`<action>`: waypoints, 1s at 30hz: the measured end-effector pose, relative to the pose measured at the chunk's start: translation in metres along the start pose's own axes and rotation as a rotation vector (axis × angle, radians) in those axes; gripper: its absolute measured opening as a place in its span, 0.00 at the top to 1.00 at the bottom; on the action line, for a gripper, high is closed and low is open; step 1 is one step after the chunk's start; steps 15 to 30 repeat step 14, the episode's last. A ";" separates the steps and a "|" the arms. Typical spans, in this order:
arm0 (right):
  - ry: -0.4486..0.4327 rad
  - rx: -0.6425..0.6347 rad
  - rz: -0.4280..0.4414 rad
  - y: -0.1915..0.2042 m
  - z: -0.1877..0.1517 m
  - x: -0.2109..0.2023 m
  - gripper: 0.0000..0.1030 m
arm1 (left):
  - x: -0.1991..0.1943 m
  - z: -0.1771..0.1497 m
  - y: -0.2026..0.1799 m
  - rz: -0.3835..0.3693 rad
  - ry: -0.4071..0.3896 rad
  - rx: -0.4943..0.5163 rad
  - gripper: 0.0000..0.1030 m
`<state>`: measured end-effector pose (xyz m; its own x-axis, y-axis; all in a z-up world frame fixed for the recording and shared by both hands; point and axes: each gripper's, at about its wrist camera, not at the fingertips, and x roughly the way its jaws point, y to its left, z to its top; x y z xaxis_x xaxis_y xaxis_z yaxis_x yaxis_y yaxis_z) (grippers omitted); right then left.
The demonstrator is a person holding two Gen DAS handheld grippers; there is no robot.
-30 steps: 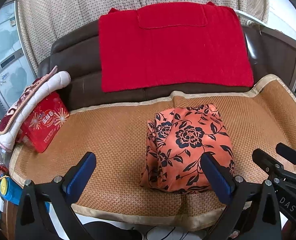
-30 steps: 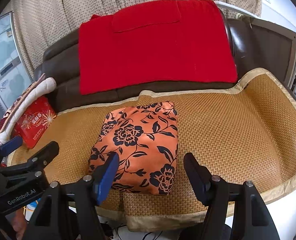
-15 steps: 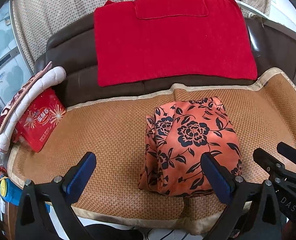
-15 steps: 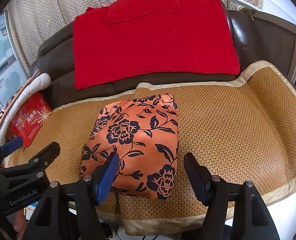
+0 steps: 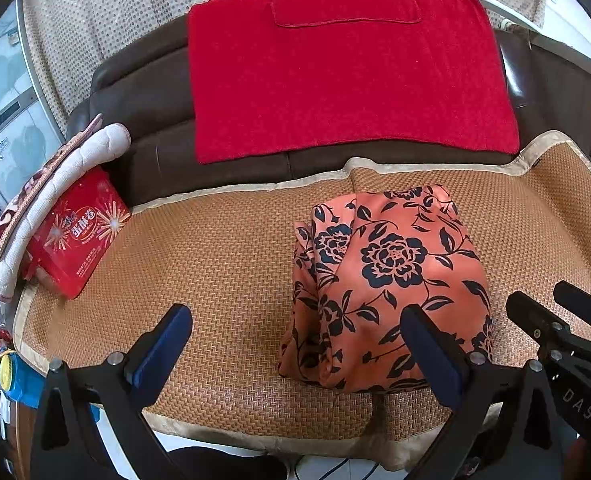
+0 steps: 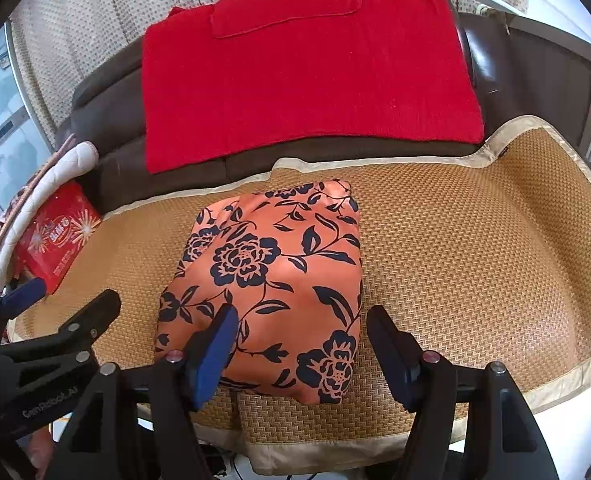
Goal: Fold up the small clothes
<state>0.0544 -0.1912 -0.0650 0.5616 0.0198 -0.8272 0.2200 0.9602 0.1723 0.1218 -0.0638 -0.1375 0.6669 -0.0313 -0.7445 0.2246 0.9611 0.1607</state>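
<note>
An orange garment (image 6: 271, 280) with black flowers lies folded into a compact bundle on the woven mat (image 6: 475, 260).

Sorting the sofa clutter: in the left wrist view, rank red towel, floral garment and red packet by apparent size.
1. red towel
2. floral garment, though it lies nearer the camera
3. red packet

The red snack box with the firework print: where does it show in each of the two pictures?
Left wrist view: red snack box at the left edge, on the woven mat.
Right wrist view: same box far left, looking smaller.
Shared landmark: red towel on the sofa back.
</note>
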 end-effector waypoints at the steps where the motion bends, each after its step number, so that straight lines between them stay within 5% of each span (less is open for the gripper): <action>1: 0.000 -0.001 0.000 0.001 0.000 0.000 0.31 | 0.000 0.000 0.000 0.002 -0.002 0.003 0.00; 30: 0.008 0.001 -0.012 0.001 0.002 0.014 0.31 | 0.008 0.001 0.009 0.023 -0.035 -0.018 0.00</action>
